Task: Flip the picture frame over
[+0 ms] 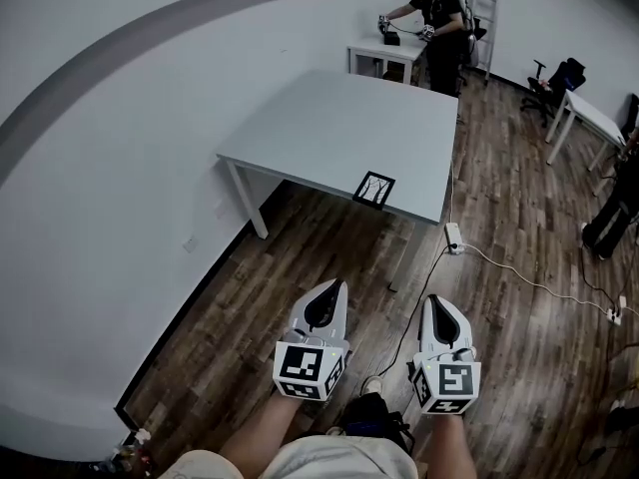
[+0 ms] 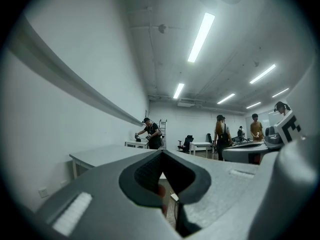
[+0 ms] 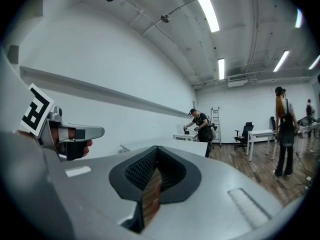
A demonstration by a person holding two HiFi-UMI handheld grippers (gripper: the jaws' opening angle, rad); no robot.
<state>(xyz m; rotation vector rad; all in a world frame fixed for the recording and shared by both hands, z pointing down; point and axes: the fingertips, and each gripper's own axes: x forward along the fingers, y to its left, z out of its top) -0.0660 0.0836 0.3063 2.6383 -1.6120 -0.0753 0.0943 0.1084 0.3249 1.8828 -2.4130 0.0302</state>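
Observation:
A small black picture frame [image 1: 374, 189] lies flat near the front edge of a long pale grey table [image 1: 329, 128], towards its right corner. Both grippers hang low over the wood floor, well short of the table and apart from the frame. My left gripper [image 1: 334, 285] has its jaws together with nothing in them, its tip [image 2: 162, 151] pointing towards the table [image 2: 100, 156]. My right gripper [image 1: 431, 300] is beside it, also shut and holding nothing, as the right gripper view [image 3: 156, 148] confirms. The frame does not show in either gripper view.
A white wall runs along the left. A power strip [image 1: 452, 236] with a cable lies on the floor by the table's right corner. A person [image 1: 439, 18] works at a far desk. Another desk [image 1: 589, 118] and a chair [image 1: 559, 78] stand at the right.

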